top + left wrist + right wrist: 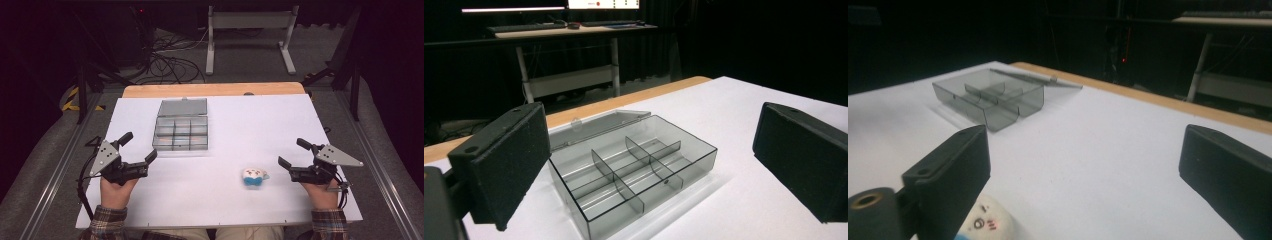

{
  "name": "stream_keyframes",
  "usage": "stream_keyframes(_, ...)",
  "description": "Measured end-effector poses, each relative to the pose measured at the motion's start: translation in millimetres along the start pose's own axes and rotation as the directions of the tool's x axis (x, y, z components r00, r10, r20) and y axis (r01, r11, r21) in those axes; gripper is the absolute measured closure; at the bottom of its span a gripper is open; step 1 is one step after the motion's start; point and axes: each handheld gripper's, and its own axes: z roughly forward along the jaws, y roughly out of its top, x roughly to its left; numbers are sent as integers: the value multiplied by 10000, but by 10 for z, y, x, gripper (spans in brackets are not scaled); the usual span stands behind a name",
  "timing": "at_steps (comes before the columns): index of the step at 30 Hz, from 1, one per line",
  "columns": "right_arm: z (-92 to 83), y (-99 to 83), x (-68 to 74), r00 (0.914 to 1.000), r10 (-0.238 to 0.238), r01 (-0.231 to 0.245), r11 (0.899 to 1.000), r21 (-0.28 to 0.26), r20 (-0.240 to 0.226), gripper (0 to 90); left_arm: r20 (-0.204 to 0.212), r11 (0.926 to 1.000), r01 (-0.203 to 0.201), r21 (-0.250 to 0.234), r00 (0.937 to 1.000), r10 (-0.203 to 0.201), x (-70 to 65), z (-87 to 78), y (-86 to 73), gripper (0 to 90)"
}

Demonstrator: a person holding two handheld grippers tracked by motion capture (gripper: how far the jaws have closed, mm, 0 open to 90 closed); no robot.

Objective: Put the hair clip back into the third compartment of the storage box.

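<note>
A clear grey compartment box (181, 133) sits left of centre on the white table top (260, 125), its lid (182, 106) folded back flat behind it. In the left gripper view the box (634, 165) lies straight ahead, with empty dividers. A small white and blue plush toy (253, 177) rests near the front right. My left gripper (140, 146) hovers open just left of the box's front corner, nothing between its jaws (654, 155). My right gripper (291, 152) is open to the right of the toy. The toy (985, 225) peeks out low beside the left jaw, apart from it.
A wooden strip (215, 90) runs along the table's far edge. Beyond it stand a white desk frame (250, 30) and tangled cables (170, 60) on the floor. Metal rails (55, 175) flank the table on both sides.
</note>
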Motion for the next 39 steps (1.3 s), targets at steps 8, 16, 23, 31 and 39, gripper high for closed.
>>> stream_keyframes(8,130,-59,21,9976,-141,219,9931,1155,-679,149,119,9994,-140,301,9998,136,-17,38,-20,28)
stream_keyframes(16,266,-84,108,9919,-380,615,9785,1967,-1215,102,96,9989,-197,434,9998,193,-16,54,-38,31)
stream_keyframes(23,357,-128,169,9824,-443,925,9594,2663,-1814,112,180,9978,-281,597,9995,271,-14,60,-42,33)
stream_keyframes(31,450,-183,232,9678,-554,1369,9345,3287,-2456,128,415,9962,-394,779,9985,363,-64,106,-55,35)
stream_keyframes(39,550,-249,305,9500,-608,1840,9016,3915,-3063,134,595,9944,-514,925,9972,460,-110,149,-70,37)
